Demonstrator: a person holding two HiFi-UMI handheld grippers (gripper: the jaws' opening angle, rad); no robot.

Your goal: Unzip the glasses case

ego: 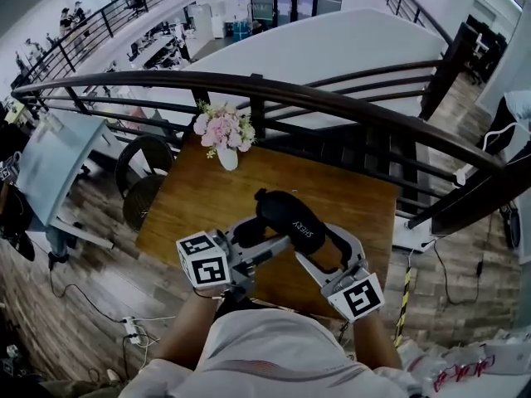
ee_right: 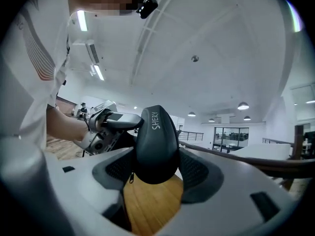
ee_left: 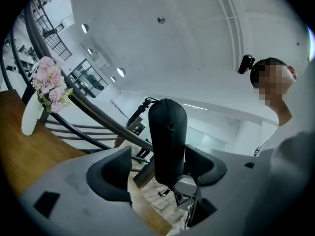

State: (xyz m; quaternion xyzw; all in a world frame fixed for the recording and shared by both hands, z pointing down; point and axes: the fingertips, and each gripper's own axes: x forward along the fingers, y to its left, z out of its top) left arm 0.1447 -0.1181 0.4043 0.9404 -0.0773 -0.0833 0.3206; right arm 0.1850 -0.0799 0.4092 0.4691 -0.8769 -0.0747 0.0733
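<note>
**Case held over the near edge of the tabletop, one pair of tongs clamped, the other wide**

A wooden tabletop [ego: 207, 197] stands against a dark, curved railing [ego: 332, 98]. At its far edge a white vase [ego: 227, 157] holds pink flowers [ego: 222, 127]. A round black chair [ego: 143, 177] sits at the left on the plank floor [ego: 83, 280]. Nothing stands between the tongs and the case.

The glasses case [ego: 286, 218] hangs above the near part of the tabletop, between the two tools. The right tongs [ee_right: 156, 171] grip one end of it, with both ribbed pads pressed against its sides. The left tongs [ee_left: 158, 170] stand wide around the other end. There is a clear gap at the left pad, and contact at the other pad cannot be made out.

From the head view the zip line is too dark to follow. A small zip pull [ee_right: 131, 177] shows at the lower left seam in the right gripper view, and how far the zip is open cannot be told. The person's white shirt [ego: 274, 347] hides the near edge of the tabletop.

The case is a black, matte, rounded oblong with white lettering on one side. The tongs are smooth grey plastic with dark cupped pads.
</note>
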